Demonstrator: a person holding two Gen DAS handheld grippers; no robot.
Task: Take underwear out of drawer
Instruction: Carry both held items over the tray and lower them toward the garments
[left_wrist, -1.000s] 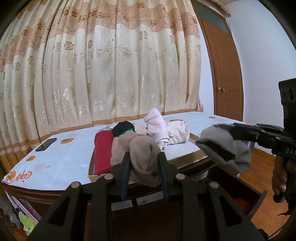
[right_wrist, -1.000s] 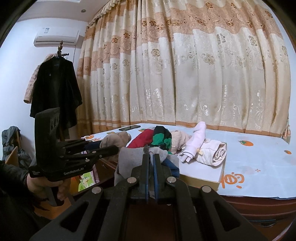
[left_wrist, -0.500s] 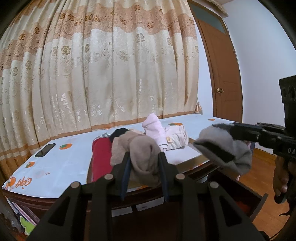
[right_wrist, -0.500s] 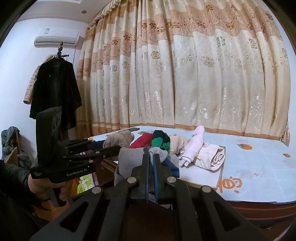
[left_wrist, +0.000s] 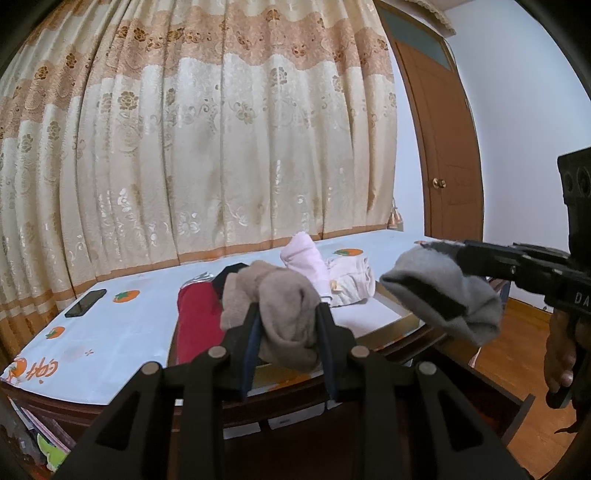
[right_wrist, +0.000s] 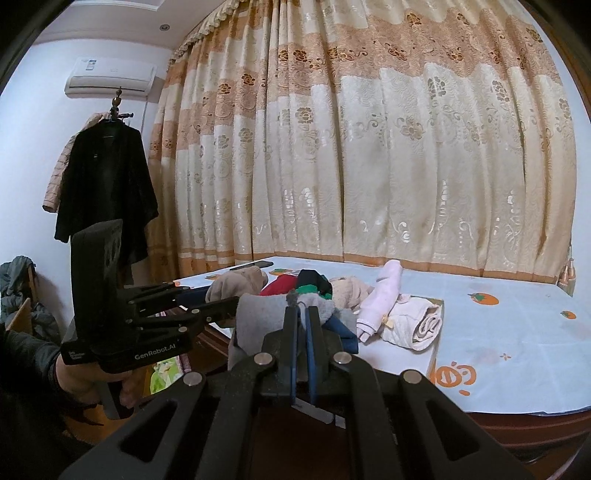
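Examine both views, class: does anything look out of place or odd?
Nothing is spilled or damaged. Only oddity: both garments hang in mid-air, the beige piece pinched by the left gripper, the grey piece by the right gripper.

Left gripper (left_wrist: 288, 314) fingers clamped on brown garment (left_wrist: 284, 310), right gripper (right_wrist: 303, 314) fingers pinched tight on grey garment (right_wrist: 266, 314), both nearly level.

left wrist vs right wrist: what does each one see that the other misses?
Left wrist only: the wooden door, and the open drawer at lower right.

Right wrist only: the air conditioner, the black coat on a stand, and a green-and-black garment in the pile.

Both: the curtain, the table, the phone, the red garment and pink roll. Also both tools: the left gripper shut on a beige sock, the right gripper shut on a grey sock.
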